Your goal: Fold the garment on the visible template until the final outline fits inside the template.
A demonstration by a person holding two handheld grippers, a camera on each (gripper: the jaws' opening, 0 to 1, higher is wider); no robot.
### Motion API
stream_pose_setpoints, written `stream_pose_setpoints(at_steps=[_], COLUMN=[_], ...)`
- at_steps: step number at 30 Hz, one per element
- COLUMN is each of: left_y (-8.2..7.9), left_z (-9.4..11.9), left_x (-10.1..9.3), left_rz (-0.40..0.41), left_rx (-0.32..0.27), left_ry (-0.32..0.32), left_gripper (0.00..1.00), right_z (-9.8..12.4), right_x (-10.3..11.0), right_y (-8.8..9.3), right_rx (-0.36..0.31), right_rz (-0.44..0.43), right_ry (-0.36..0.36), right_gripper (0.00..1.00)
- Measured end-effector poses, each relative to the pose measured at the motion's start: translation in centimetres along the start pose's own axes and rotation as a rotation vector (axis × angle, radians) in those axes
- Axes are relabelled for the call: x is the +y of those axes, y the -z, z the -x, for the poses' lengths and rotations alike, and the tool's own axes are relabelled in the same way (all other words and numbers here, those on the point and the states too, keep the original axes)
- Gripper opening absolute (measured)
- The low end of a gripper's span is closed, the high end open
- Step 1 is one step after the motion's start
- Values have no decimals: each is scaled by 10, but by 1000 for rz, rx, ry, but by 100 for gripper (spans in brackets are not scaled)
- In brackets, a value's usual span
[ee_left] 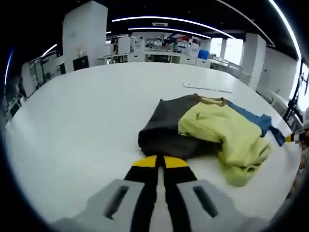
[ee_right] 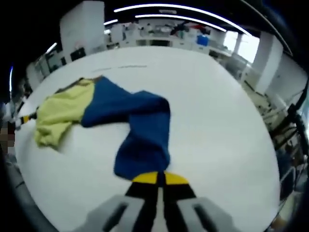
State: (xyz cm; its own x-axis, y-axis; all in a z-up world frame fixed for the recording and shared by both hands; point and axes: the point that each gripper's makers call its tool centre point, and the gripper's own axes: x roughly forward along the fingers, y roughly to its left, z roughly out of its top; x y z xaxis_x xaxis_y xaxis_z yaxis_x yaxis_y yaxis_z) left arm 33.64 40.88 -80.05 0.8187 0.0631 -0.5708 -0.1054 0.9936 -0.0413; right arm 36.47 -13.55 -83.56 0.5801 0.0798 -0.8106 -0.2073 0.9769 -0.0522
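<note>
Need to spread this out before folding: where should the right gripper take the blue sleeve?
Take the blue sleeve at its free end, which lies flat on the table just ahead of the right gripper. Come straight forward and low; its edge faces the jaws, clear of the yellow part.

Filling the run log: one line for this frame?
garment: crumpled on white table | left hand-held gripper: shut at grey edge | right hand-held gripper: shut at blue sleeve

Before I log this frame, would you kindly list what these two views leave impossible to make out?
- Left gripper, left gripper view: jaws together at the garment edge; whether cloth is pinched between them is hidden.
- Right gripper, right gripper view: same doubt at the blue sleeve.
- Template: faint lines on the table, too faint to trace.
- Garment's underside: hidden by its own folds.
- Background shelves: too small and blurred.
</note>
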Motion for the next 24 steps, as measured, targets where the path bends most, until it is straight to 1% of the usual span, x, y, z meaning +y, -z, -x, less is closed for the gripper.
stream_pose_setpoints(at_steps=[3, 5, 7, 10, 11, 12, 13, 15, 18, 20, 23, 24], left_y=[4, 5, 7, 9, 9, 9, 10, 11, 15, 16, 15, 13], left_z=[6, 7, 9, 11, 13, 13, 15, 16, 20, 22, 25, 26], left_x=[16, 31, 37, 53, 60, 61, 67, 66, 77, 82, 85, 89], left_rz=[24, 25, 20, 19, 31, 31, 35, 38, 46, 44, 25, 12], left_rx=[6, 8, 9, 13, 12, 11, 12, 13, 16, 18, 17, 15], left_ry=[-38, -63, -81, -112, -129, -135, -161, -172, -200, -210, -232, -240], left_gripper=[0, 0, 0, 0, 0, 0, 0, 0, 0, 0, 0, 0], right_z=[3, 4, 6, 6, 7, 7, 7, 8, 7, 9, 10, 10], right_x=[-8, -16, -22, -30, -32, -34, -37, -44, -57, -59, -69, -73], right_y=[1, 1, 3, 5, 7, 9, 10, 12, 15, 15, 15, 13], right_rx=[-1, 5, 8, 16, 25, 34, 37, 46, 60, 64, 67, 61], right_rz=[-8, 13, 9, 21, 28, 29, 28, 28, 30, 38, 53, 73], right_ry=[-6, -4, -10, -13, -13, -13, -10, 0, 17, 31, 28, 28], right_gripper=[0, 0, 0, 0, 0, 0, 0, 0, 0, 0, 0, 0])
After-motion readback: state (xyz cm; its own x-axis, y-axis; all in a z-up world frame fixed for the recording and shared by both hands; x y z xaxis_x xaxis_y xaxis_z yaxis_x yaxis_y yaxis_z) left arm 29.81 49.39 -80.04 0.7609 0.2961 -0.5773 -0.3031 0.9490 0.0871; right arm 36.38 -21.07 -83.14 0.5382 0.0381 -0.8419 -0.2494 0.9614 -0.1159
